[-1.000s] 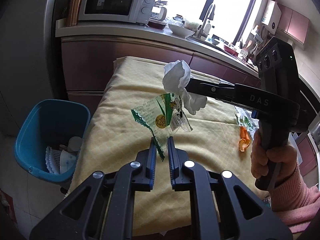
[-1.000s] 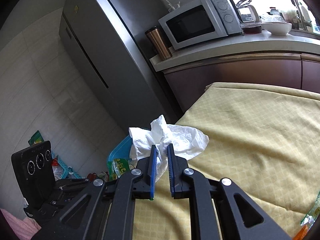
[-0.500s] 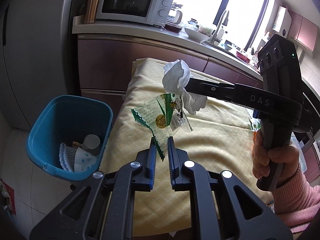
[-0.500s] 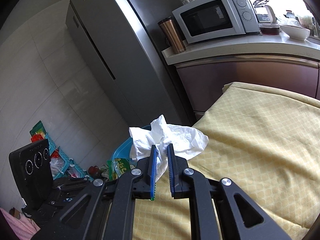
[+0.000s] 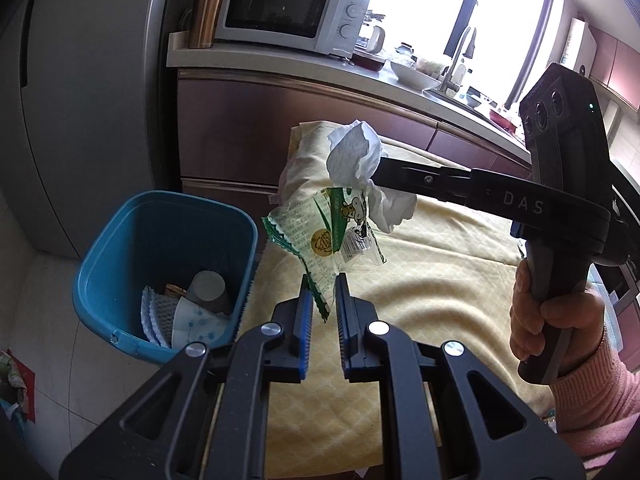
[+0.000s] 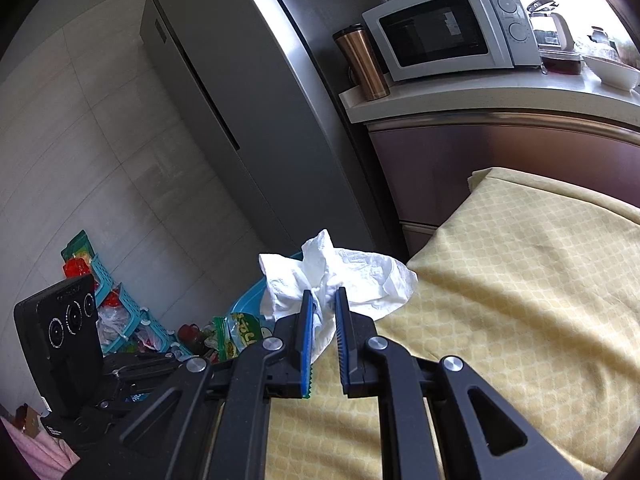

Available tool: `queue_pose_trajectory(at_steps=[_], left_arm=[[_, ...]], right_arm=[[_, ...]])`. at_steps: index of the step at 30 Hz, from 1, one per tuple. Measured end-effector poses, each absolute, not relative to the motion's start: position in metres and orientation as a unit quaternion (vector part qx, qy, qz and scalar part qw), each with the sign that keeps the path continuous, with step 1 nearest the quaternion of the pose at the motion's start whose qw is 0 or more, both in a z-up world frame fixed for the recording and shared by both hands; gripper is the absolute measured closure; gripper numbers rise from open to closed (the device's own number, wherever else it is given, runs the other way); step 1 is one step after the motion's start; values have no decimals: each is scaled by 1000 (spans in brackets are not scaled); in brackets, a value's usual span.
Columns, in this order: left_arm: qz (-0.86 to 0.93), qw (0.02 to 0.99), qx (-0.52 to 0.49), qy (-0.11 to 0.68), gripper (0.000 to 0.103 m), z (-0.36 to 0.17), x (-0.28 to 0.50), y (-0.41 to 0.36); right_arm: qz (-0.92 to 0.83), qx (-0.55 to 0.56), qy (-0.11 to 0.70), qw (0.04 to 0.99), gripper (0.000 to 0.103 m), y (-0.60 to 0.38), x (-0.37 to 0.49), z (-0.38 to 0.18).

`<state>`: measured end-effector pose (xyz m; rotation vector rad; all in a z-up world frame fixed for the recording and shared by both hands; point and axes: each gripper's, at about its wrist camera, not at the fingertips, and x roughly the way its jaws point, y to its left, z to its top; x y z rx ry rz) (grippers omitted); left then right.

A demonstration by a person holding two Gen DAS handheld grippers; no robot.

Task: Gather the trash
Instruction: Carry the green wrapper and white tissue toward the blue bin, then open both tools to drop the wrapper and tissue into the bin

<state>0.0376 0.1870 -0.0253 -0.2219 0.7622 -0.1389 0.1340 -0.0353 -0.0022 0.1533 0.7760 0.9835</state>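
Note:
My left gripper (image 5: 323,286) is shut on a green and clear snack wrapper (image 5: 325,236), held up over the left edge of the yellow-clothed table (image 5: 440,280). Just beyond it, my right gripper (image 5: 374,172) holds a crumpled white tissue (image 5: 354,152). In the right wrist view the right gripper (image 6: 323,300) is shut on that tissue (image 6: 344,276), which hangs past the table edge. The blue trash bin (image 5: 160,264) stands on the floor to the left below both, holding paper cups and wrappers. Only a sliver of its rim (image 6: 250,298) shows behind the tissue.
A grey fridge (image 5: 80,100) stands behind the bin. The counter (image 5: 280,60) carries a microwave (image 5: 288,12) and a copper tumbler (image 5: 208,10). A person's hand in a pink sleeve (image 5: 560,320) grips the right tool. A turquoise rack (image 6: 116,308) with clutter sits on the floor.
Both grippers have moved left with their trash toward the table's left edge. The blue bin now sits closer and larger, and the fridge fills more of the view.

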Motion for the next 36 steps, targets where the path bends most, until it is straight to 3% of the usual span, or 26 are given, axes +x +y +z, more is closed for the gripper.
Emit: queue_pose_trajectory(at_steps=[21,36], left_arm=[[-1,921,-124,370,91,-31,50,234],[56,897,-145,415,91,-78,72,277]], right_arm=[[474,48,370,798,93,13,145,-5],[468,-10,430,772,93,82,154,-38]])
